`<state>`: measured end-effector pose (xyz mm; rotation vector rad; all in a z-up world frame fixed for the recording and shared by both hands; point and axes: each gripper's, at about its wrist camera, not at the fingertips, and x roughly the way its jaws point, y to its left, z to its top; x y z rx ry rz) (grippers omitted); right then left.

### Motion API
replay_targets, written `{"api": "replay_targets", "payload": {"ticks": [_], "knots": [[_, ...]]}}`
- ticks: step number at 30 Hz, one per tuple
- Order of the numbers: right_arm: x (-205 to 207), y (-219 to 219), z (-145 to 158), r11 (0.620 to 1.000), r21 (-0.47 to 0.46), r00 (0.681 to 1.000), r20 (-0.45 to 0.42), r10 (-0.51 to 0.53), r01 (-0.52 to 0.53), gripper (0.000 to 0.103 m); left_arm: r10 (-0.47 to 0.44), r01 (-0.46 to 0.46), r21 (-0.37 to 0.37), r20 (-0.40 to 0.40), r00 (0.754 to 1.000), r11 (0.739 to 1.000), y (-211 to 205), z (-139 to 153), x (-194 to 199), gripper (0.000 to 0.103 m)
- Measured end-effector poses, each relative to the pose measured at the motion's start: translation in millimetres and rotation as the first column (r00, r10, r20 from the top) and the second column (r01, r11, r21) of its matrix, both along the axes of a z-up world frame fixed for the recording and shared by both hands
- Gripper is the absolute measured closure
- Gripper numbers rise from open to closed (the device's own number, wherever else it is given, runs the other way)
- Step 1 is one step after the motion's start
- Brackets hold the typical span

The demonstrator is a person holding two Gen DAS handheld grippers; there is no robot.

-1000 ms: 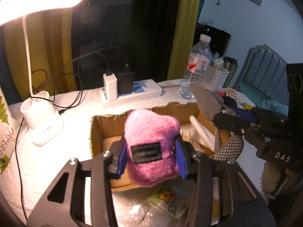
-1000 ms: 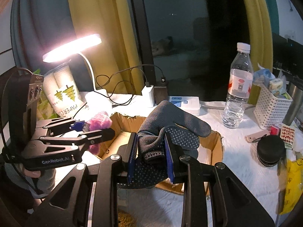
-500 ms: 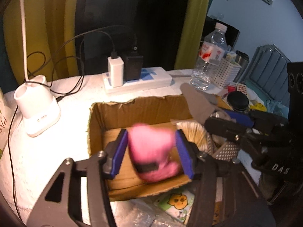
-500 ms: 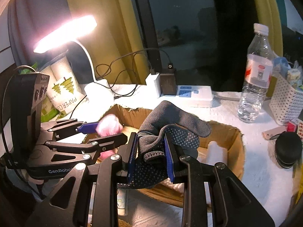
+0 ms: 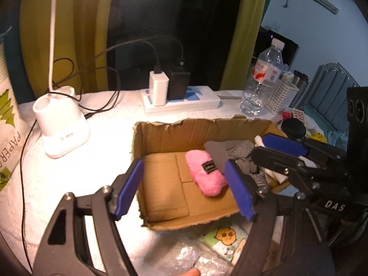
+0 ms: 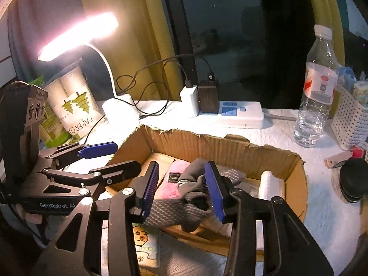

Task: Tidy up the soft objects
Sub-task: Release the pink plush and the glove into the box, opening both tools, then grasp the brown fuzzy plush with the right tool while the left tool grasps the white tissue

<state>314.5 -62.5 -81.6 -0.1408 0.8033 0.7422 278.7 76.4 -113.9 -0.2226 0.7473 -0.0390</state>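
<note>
Inside the cardboard box (image 5: 161, 142) we see the pink plush (image 5: 205, 174) lying loose, the left hand-held gripper (image 5: 186, 184) just opened wide, nothing gripped. Our right hand-held gripper (image 6: 182, 188), just opening too, straddles the grey glove (image 6: 195, 184). Only the right view shows "GenRobot.AI"; the left shows "DAS".

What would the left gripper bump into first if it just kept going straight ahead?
Probably the cardboard box: the open left gripper aims at its bare floor, just left of the pink plush. Depth is hard to judge.
</note>
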Motion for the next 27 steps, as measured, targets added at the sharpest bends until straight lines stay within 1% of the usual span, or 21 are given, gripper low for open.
{"api": "replay_targets", "payload": {"ticks": [10, 12, 15, 23, 25, 26, 27], "knots": [[-35, -7, 21, 1.000, -0.015, 0.999, 0.043, -0.006, 0.006, 0.059, -0.002, 0.002, 0.000, 0.056, 0.998, 1.000, -1, 18, -35, 0.029], [-44, -8, 25, 1.000, -0.017, 0.998, 0.054, -0.011, 0.012, 0.057, -0.007, 0.008, -0.003, 0.064, 0.998, 1.000, -4, 21, -42, 0.029], [-56, -11, 30, 1.000, -0.017, 0.998, 0.068, -0.016, 0.017, 0.051, -0.018, 0.018, 0.001, 0.078, 0.997, 1.000, -8, 25, -55, 0.029], [-87, -18, 38, 0.999, -0.015, 0.995, 0.093, -0.030, 0.031, 0.049, -0.017, 0.016, 0.009, 0.098, 0.995, 1.000, -13, 28, -85, 0.028], [-94, -21, 38, 0.999, -0.016, 0.995, 0.097, -0.035, 0.037, 0.049, -0.016, 0.015, 0.008, 0.103, 0.995, 1.000, -13, 27, -93, 0.022], [-97, -22, 38, 0.999, -0.017, 0.995, 0.098, -0.037, 0.039, 0.049, -0.017, 0.016, 0.003, 0.105, 0.994, 1.000, -13, 26, -97, 0.015], [-99, -23, 37, 0.999, -0.019, 0.994, 0.098, -0.039, 0.041, 0.049, -0.015, 0.016, -0.001, 0.108, 0.994, 1.000, -12, 25, -100, 0.013]]}}
